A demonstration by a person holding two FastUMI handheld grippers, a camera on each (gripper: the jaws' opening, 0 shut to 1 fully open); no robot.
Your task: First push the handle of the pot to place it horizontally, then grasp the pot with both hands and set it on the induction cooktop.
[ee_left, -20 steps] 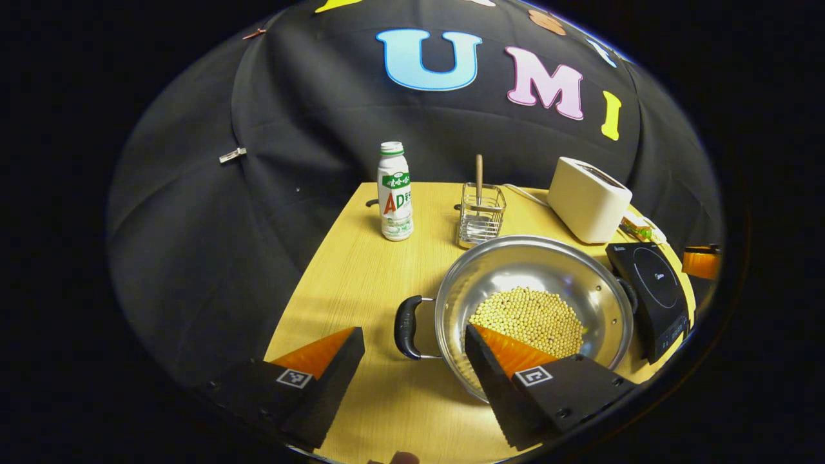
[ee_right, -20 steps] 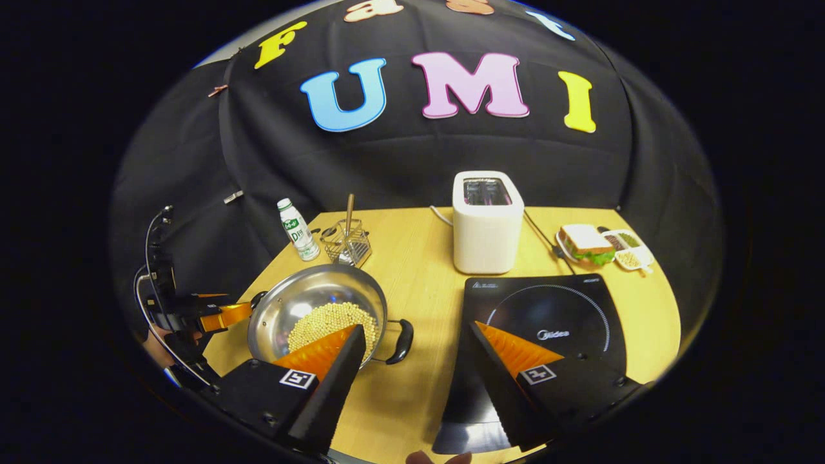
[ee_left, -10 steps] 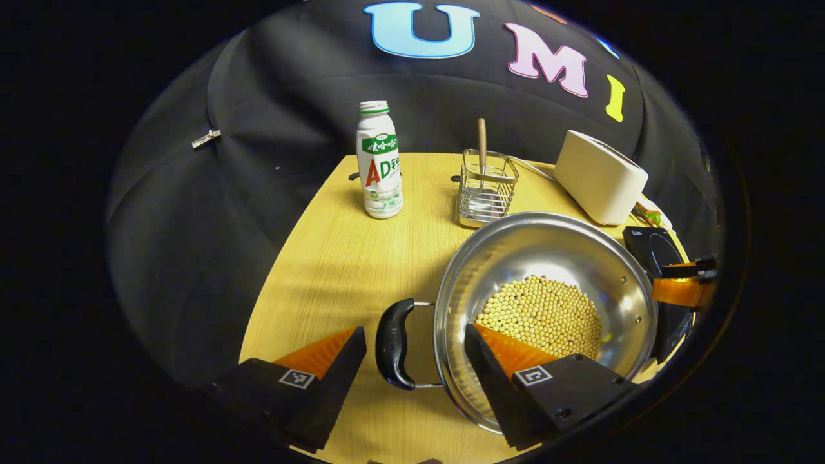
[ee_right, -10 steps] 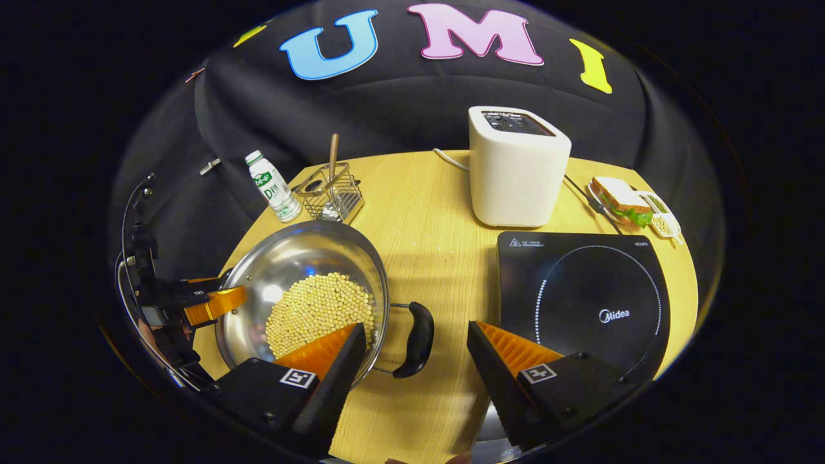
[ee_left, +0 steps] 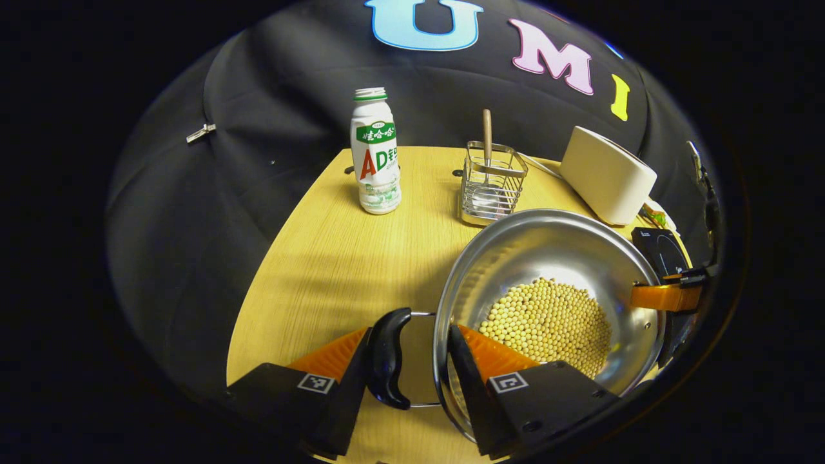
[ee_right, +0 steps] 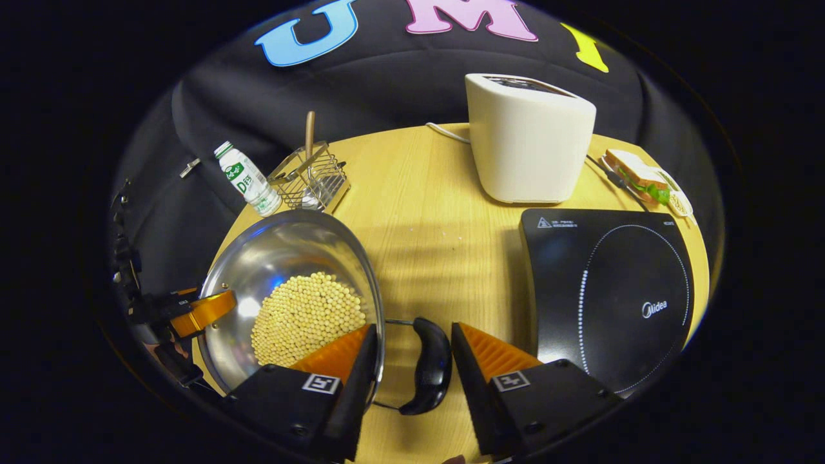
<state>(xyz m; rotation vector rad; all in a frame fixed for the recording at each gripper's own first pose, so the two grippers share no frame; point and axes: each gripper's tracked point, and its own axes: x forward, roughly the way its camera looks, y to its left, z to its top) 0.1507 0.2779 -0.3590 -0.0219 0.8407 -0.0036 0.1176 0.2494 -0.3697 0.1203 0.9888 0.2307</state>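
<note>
Both jaws have narrowed: left gripper (ee_left: pixel 407 351) and right gripper (ee_right: pixel 412 351) each bracket one of two black handles (ee_left: pixel 387 358) of the single pot (ee_left: pixel 548 258); contact uncertain. One cooktop (ee_right: pixel 612 296) lies right.

We see bare table (ee_right: pixel 438 219) between pot (ee_right: pixel 283 270) and cooktop (ee_right: pixel 612 290), toaster (ee_right: pixel 528 154) at 12 o'clock, rack (ee_right: pixel 312 183) and bottle (ee_right: pixel 248 180) at 11.

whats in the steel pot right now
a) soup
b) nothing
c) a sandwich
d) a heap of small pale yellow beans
d: the right gripper view shows a heap of small pale yellow beans on the floor of the pot; the sandwich lies on a plate at the table's far edge.
</note>
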